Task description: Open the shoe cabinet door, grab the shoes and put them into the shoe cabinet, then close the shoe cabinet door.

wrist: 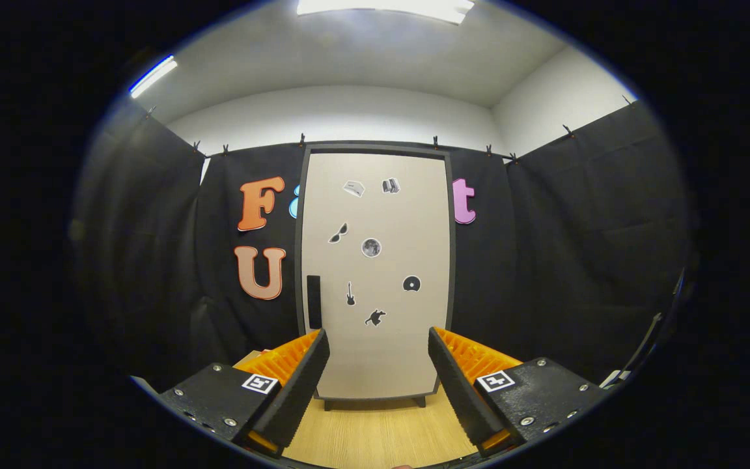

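In the gripper view, the tall beige shoe cabinet [375,273] with a dark frame and small stickers stood upright on the pale wooden worktop [375,433], its door shut and its dark slot handle [314,301] at the left edge. The hand-held gripper [379,371] faced it from a distance, fingers spread apart and holding nothing. A shut door fits either stage: shoes awaiting stowing, or already inside.
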`<state>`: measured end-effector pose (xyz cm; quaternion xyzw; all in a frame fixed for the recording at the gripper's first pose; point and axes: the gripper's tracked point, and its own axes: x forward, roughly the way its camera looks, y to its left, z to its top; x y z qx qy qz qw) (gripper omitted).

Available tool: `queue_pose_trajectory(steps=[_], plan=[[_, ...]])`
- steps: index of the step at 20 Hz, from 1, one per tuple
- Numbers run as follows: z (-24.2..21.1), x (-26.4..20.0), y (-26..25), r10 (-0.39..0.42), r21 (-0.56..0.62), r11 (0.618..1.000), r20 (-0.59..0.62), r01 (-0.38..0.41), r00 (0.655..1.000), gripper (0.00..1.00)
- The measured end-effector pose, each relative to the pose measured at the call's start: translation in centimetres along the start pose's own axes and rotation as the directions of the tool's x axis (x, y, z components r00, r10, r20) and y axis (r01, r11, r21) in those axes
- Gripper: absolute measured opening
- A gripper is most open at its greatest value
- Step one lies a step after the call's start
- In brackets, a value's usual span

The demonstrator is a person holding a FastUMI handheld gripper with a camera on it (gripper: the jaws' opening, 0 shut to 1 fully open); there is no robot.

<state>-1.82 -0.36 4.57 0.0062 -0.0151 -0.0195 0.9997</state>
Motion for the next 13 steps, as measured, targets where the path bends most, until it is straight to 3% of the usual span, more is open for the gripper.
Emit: queue_pose_trajectory(steps=[13], plan=[[0.08,-0.17,0.00,0.007,0.000,1.000,0.003,-0.007,1.000,0.95]])
